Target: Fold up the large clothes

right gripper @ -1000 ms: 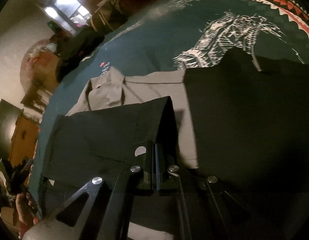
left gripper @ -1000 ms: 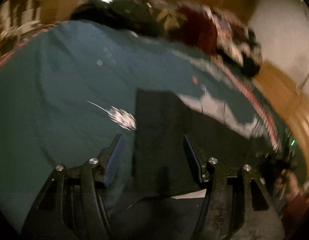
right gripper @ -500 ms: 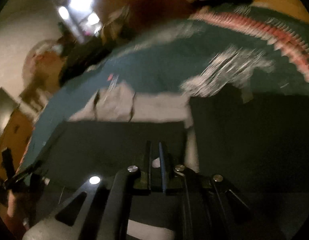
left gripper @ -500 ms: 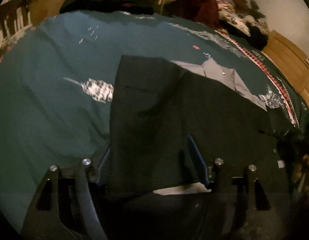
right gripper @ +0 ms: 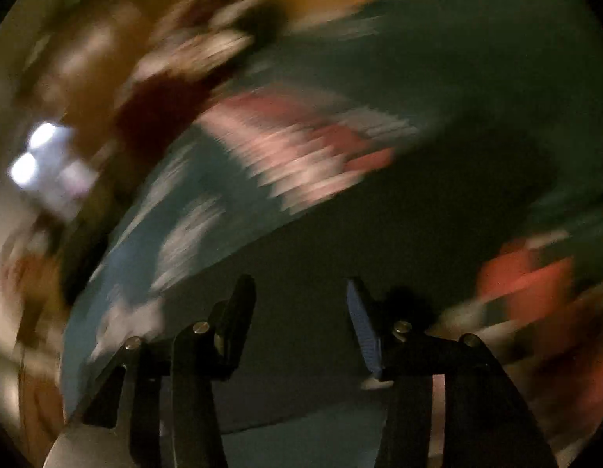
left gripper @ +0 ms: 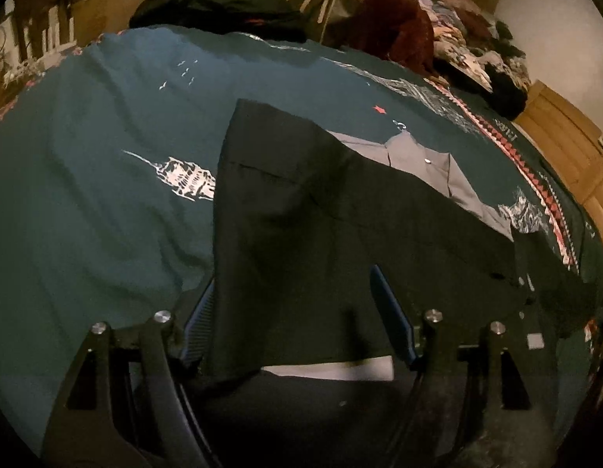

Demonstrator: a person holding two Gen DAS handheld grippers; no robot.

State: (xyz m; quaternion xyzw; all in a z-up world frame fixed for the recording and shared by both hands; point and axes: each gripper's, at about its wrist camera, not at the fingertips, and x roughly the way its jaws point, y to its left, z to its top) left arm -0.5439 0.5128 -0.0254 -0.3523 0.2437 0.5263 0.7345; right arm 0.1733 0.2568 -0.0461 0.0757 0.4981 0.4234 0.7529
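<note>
A dark shirt (left gripper: 301,234) lies on a teal bedspread (left gripper: 106,195), one side panel folded over its middle; its grey inner collar area (left gripper: 430,163) shows at the far right. My left gripper (left gripper: 293,304) is open, its blue-padded fingers (left gripper: 391,312) straddling the near end of the folded panel, which covers the left finger's tip. My right gripper (right gripper: 301,312) is open and empty in a heavily blurred view over the bedspread (right gripper: 457,78).
A pile of clothes and bags (left gripper: 340,11) lies along the far edge of the bed. A wooden wardrobe (left gripper: 566,144) stands at the right. The bedspread's red and white border (left gripper: 535,179) runs along the right side.
My right gripper was shut on the shirt's panel; it has opened, let go and swung quickly away. My left gripper moved in over the shirt and stays open.
</note>
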